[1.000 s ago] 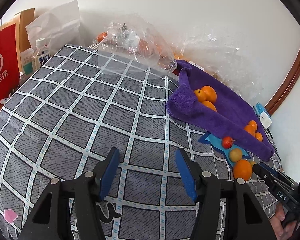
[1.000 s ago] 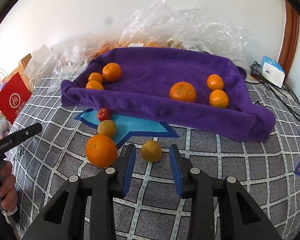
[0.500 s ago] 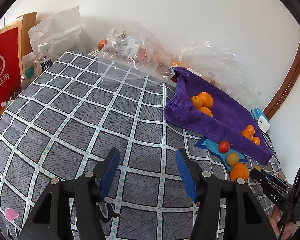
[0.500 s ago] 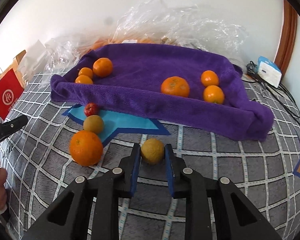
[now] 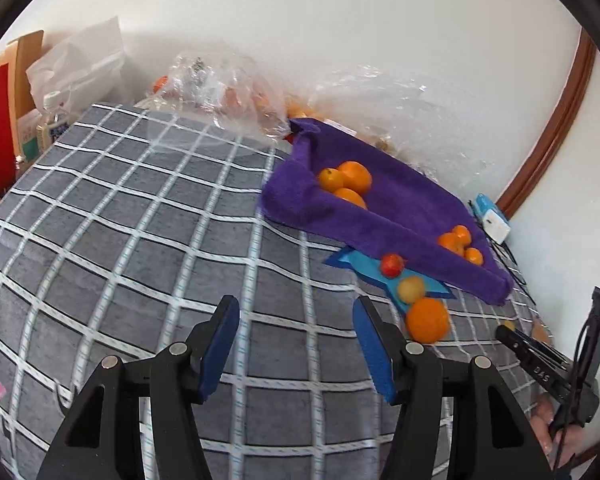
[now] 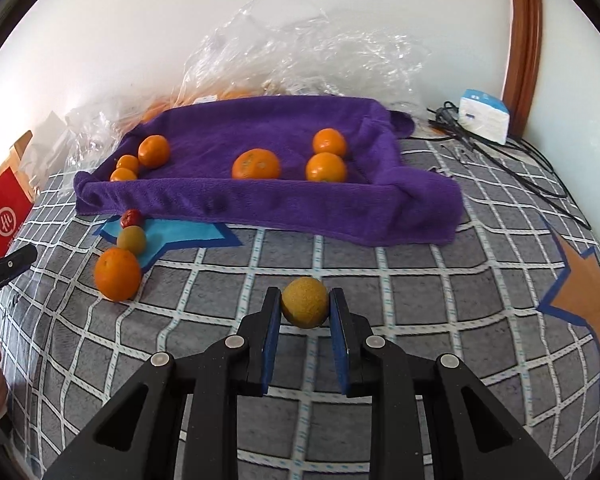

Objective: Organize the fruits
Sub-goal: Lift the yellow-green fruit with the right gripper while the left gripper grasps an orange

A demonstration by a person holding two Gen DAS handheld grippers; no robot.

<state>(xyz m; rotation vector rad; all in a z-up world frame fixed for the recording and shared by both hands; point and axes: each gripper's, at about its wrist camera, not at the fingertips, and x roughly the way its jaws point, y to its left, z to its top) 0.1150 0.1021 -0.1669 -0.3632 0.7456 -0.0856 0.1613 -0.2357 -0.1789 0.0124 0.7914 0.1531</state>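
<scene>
Now my right jaws squeeze the yellow fruit (image 6: 305, 307) gently, left jaws wide apart, so I lift slow toward the purple towel (image 6: 260, 204).

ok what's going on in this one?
Fruit sorting on a checked grey cloth. The right tongs are shut on a yellowish fruit, held in front of the purple towel, which already holds six oranges. Three fruits sit on the cloth to the left: a large orange, a greenish-yellow fruit and a small red one. The left tongs are open and empty, over bare cloth away from the fruit.
</scene>
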